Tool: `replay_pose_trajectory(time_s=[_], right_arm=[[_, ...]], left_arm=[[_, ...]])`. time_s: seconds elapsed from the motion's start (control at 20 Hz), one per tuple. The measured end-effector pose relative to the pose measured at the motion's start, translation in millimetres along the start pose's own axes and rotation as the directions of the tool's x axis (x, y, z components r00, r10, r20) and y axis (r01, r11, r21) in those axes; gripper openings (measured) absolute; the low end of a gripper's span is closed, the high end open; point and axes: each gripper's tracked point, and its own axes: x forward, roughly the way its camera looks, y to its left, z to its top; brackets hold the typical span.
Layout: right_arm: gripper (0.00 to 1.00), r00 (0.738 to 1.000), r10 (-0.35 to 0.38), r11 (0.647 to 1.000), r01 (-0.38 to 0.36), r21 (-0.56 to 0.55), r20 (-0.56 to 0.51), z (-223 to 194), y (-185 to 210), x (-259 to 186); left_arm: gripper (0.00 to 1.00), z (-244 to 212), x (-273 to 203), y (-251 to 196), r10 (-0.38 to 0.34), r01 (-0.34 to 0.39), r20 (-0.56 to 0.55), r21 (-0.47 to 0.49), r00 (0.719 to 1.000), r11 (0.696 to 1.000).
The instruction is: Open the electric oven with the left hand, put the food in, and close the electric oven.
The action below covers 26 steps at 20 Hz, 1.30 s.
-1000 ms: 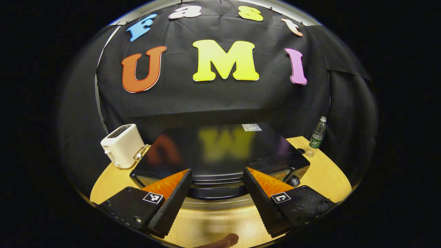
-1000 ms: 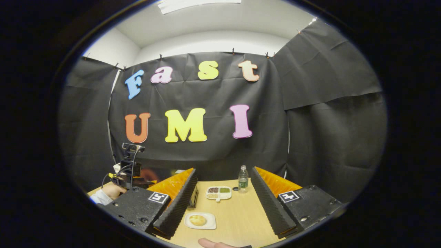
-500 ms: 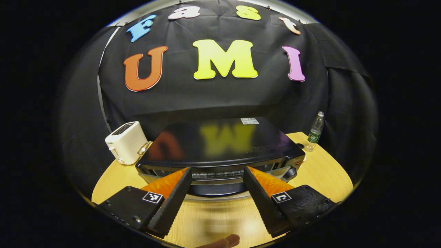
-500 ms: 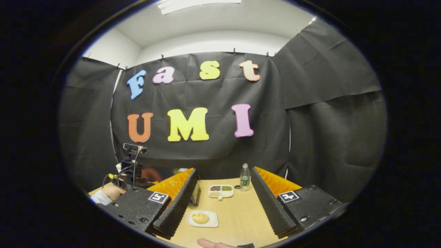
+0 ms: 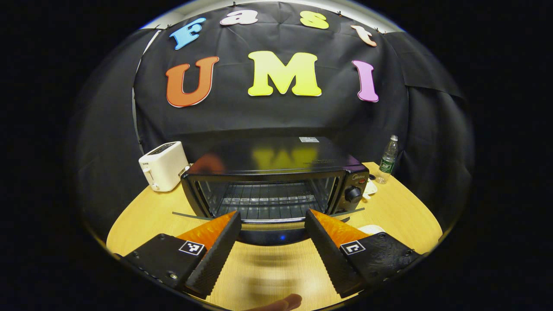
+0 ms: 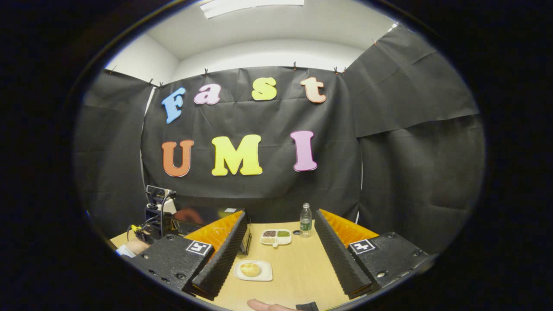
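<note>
Oven (image 5: 276, 172) sits mid-table (image 5: 142, 216), door (image 5: 268, 233) dropped flat toward the camera, rack (image 5: 265, 201) and cavity exposed. Left gripper (image 5: 272, 224) hangs just in front of the door's front edge, jaws spread wide, gripping nothing; door handle lies between the fingers, contact can't be told. Right gripper (image 6: 278, 244) hovers over the right side of the table, jaws also wide apart and empty. Food, a bun (image 6: 250, 269), lies on a small white plate (image 6: 263, 276) just ahead of the right fingers, untouched. Divided tray (image 6: 275, 236) and bottle (image 6: 306, 220) stand farther back; toaster (image 5: 163, 165) is left of the oven.

Risks, as judgement: open door juts well out over the table, so the right gripper bringing the plate in low could knock its edge. Plate is thin and smooth, so a pinch on the rim may slip or tip the bun off. Left gripper parked at the door may block the path in.

Versus 1.0 s ago: door was barely cracked and the view looked down on the oven top; now it's fully down and the view faces the cavity. Right gripper barely shifted, plate in the same spot.
</note>
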Motion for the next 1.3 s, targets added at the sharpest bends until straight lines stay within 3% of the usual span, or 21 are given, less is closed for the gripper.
replay_pose_trajectory(time_s=[0.05,0.1,0.15,0.2,0.35,0.4,0.6,0.65,0.75,0.8,0.9,0.95,1.15,1.3], right_arm=[[0.95,1.0,-0.003,1.0,0.003,0.001,-0.001,-0.8,-1.1,-1.5],[1.0,1.0,-0.004,1.0,0.004,0.001,-0.001,-1.2,-1.0,-1.8],[0.94,1.0,-0.002,1.0,0.002,0.002,-0.002,-2.1,0.4,-2.4],[1.0,1.0,-0.002,1.0,0.002,0.005,-0.006,-2.3,1.1,-2.4],[1.0,1.0,0.004,1.0,-0.004,0.004,-0.014,-6.5,5.4,-3.3],[0.94,1.0,0.006,1.0,-0.006,-0.001,-0.016,-7.5,7.3,-3.0],[0.95,1.0,0.014,1.0,-0.014,-0.009,-0.017,-9.9,13.8,-5.3],[1.0,1.0,0.012,1.0,-0.013,-0.01,-0.018,-11.9,14.2,-5.0],[0.95,1.0,0.013,1.0,-0.013,-0.008,-0.025,-15.3,15.9,-4.7],[1.0,0.999,0.015,1.0,-0.015,-0.004,-0.031,-16.9,17.1,-4.3],[1.0,0.999,0.023,1.0,-0.023,0.0,-0.045,-20.7,19.4,-3.0],[0.95,0.999,0.024,1.0,-0.024,0.0,-0.048,-22.2,20.1,-3.3],[0.94,0.999,0.022,1.0,-0.022,-0.007,-0.046,-21.6,22.0,-3.9],[0.95,0.999,0.018,1.0,-0.019,-0.017,-0.036,-15.6,22.6,-2.9]], left_arm=[[0.99,-7.5,-5.3,-0.9,0.004,-0.004,-0.004,0.003,1.0,1.0],[0.99,-15.1,-9.5,-1.1,0.009,-0.009,0.003,0.002,1.0,1.0],[0.98,-23.2,-12.1,-1.3,0.011,-0.011,0.005,-0.003,1.0,1.0],[0.99,-29.7,-14.7,-2.2,0.012,-0.012,0.009,-0.005,1.0,1.0],[0.98,-48.4,-22.0,-3.8,0.014,-0.014,0.0,-0.012,1.0,1.0],[0.98,-51.9,-22.9,-3.9,0.014,-0.014,0.002,-0.011,1.0,1.0],[0.98,-76.9,-27.8,-5.0,0.012,-0.012,-0.012,-0.017,1.0,1.0],[0.98,-84.6,-28.2,-6.0,0.01,-0.011,-0.024,-0.016,1.0,1.0],[0.98,-95.9,-29.5,-7.0,0.004,-0.004,-0.038,-0.011,0.999,1.0],[0.98,-100.3,-30.3,-7.4,0.002,-0.002,-0.044,0.002,0.999,1.0],[0.98,-109.5,-29.3,-6.5,0.003,-0.003,-0.059,0.0,0.998,1.0],[0.98,-114.6,-28.5,-6.1,0.004,-0.005,-0.064,-0.004,0.998,1.0],[0.96,-144.0,-23.6,-2.7,0.008,-0.014,-0.125,-0.042,0.992,0.999],[0.96,-141.9,-23.8,-1.4,0.006,-0.011,-0.116,-0.043,0.993,0.999]])
